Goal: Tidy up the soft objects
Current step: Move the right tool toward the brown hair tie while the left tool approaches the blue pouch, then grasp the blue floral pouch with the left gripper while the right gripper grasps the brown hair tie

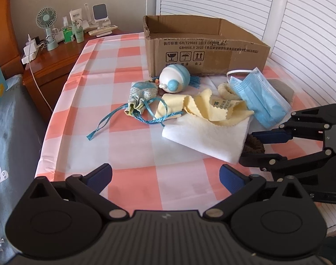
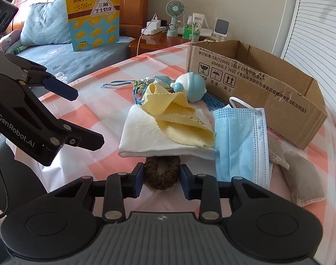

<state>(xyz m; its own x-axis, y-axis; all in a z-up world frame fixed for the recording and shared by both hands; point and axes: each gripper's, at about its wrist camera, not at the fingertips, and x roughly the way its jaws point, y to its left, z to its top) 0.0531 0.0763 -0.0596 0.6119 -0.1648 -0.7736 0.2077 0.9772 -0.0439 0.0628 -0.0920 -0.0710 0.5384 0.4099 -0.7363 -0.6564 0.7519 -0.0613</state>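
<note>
Just brown braided scrunchie, half-covered.

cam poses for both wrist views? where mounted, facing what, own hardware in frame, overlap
Left wrist: on the left gripper, angled down across the checked table at the cardboard box; its fingers open, right gripper at frame right.
Right wrist: on the right gripper, low, its fingers around the brown scrunchie; left gripper at frame left.
Shared: box, blue mask, yellow cloth, white cloth.
</note>
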